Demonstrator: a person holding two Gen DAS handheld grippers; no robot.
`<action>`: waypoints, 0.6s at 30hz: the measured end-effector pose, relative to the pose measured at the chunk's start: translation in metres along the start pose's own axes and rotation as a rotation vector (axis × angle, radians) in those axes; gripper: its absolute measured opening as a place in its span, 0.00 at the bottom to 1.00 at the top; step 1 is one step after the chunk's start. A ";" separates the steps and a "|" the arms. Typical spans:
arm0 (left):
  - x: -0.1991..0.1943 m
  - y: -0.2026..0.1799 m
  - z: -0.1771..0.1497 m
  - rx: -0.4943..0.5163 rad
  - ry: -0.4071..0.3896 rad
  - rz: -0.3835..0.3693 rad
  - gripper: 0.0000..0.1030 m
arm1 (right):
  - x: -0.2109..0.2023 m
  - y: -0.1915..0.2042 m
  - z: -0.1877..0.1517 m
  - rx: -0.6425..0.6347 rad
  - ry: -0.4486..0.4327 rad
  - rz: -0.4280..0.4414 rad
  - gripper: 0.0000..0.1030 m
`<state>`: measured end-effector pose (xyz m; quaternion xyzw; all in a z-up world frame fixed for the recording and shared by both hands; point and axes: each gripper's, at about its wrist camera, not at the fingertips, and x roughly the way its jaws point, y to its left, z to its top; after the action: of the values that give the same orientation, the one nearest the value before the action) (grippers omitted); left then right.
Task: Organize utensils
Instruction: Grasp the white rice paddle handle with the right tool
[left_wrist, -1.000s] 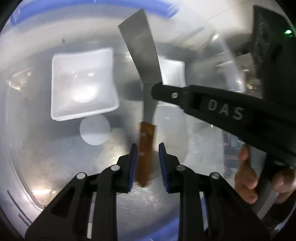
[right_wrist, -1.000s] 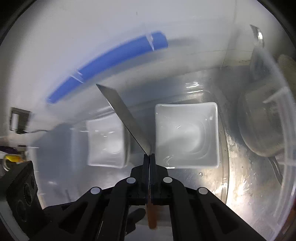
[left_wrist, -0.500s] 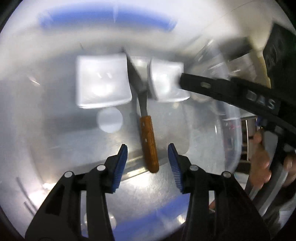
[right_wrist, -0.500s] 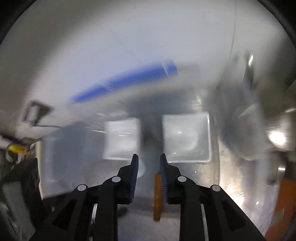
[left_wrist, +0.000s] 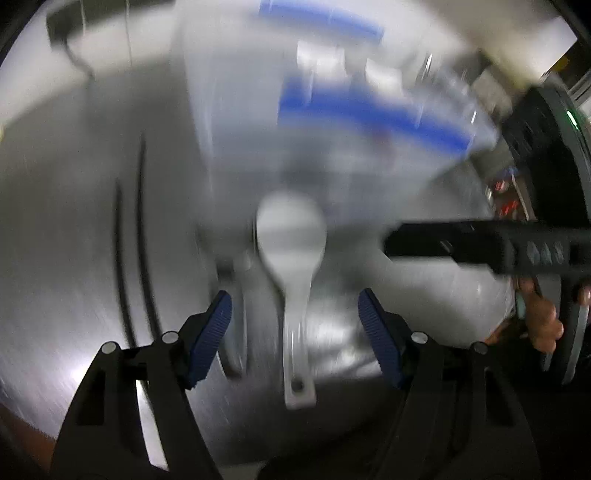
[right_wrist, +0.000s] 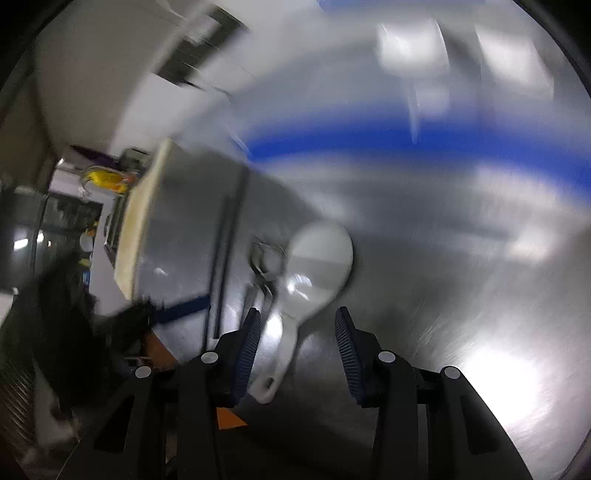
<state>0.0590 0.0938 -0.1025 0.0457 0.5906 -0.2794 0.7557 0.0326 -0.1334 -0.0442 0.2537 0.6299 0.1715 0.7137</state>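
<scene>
A white plastic rice spoon (left_wrist: 291, 254) lies flat on the steel table, bowl away from me, handle toward me. My left gripper (left_wrist: 295, 328) hovers over its handle, jaws wide and still opening, pads clear of it. In the right wrist view the same spoon (right_wrist: 317, 266) runs under my right gripper (right_wrist: 299, 343). Its jaws are opening too and nothing is pressed between them. A metal utensil (right_wrist: 263, 266) lies just left of the spoon. Both views are blurred by motion.
A clear bin with a blue rim (left_wrist: 369, 114) stands beyond the spoon, with two white square dishes (right_wrist: 410, 48) inside. The other gripper's black arm (left_wrist: 480, 243) reaches in from the right, held by a hand (left_wrist: 543, 317). The table's left edge (right_wrist: 136, 221) is near.
The wooden-handled scraper was let go and left in the bin. Both grippers swung out of the bin to above the white spoon on the table, and both jaws widened.
</scene>
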 end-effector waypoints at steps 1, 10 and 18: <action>0.010 -0.001 -0.009 0.003 0.023 0.000 0.65 | 0.011 -0.003 -0.003 0.025 0.018 -0.017 0.42; 0.042 -0.011 -0.034 0.062 0.105 -0.047 0.65 | 0.048 -0.003 0.006 0.204 -0.021 -0.013 0.42; 0.062 -0.017 -0.024 0.099 0.100 -0.052 0.65 | 0.049 0.002 -0.003 0.242 -0.129 0.022 0.42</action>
<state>0.0396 0.0663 -0.1622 0.0816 0.6141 -0.3250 0.7145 0.0375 -0.1036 -0.0825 0.3554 0.5959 0.0856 0.7150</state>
